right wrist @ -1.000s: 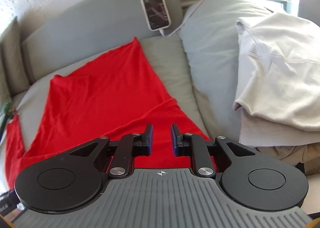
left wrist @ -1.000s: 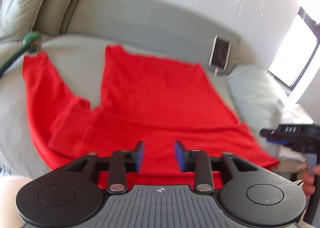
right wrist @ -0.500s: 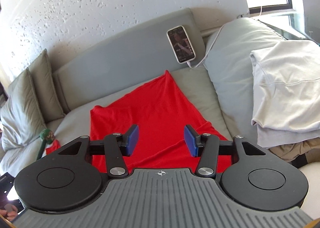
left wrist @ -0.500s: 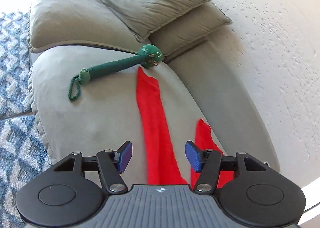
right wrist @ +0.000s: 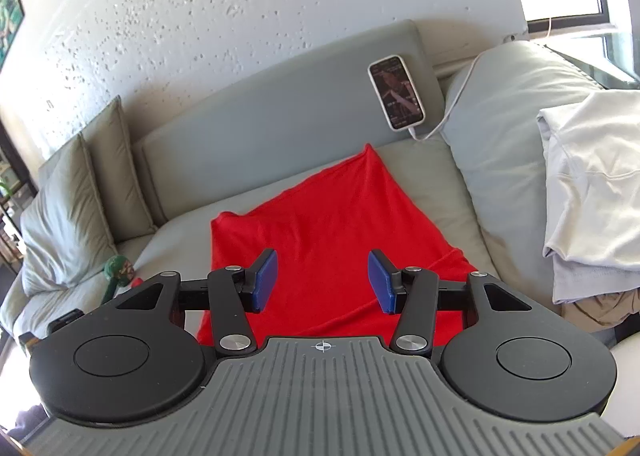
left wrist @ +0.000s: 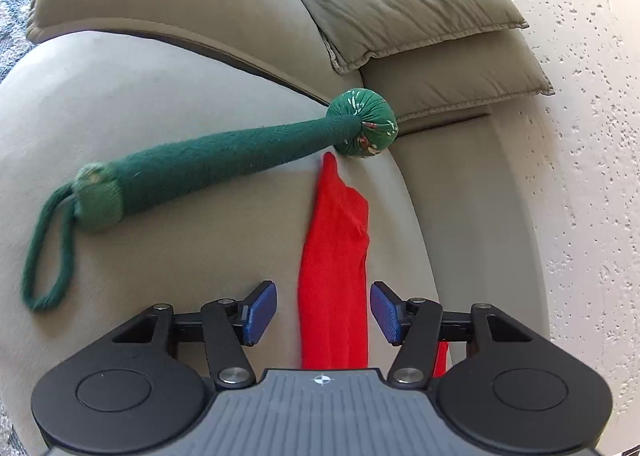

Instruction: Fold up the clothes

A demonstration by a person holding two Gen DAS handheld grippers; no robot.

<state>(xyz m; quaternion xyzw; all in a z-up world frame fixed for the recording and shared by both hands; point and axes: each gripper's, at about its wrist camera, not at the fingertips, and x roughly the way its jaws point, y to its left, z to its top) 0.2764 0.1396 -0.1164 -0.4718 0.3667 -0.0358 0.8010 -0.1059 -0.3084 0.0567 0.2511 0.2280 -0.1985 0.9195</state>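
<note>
A red long-sleeved garment (right wrist: 332,232) lies spread on the grey sofa seat. In the left wrist view its long red sleeve (left wrist: 338,256) runs away from me along the seat, its tip ending beside a green stuffed toy. My left gripper (left wrist: 323,312) is open, its blue pads either side of the sleeve and just above it, not closed on it. My right gripper (right wrist: 322,281) is open above the body of the garment, with nothing between its fingers.
A green knitted toy (left wrist: 224,164) with a loop lies across the seat beyond the sleeve tip. Olive cushions (left wrist: 384,4) fill the sofa's corner. A phone (right wrist: 396,93) on a cable leans on the backrest. Pale folded clothes (right wrist: 592,192) are stacked on the right armrest.
My left gripper swung away from the garment's body to the sleeve and moved in closer along it. My right gripper opened wide and drew back from the red cloth.
</note>
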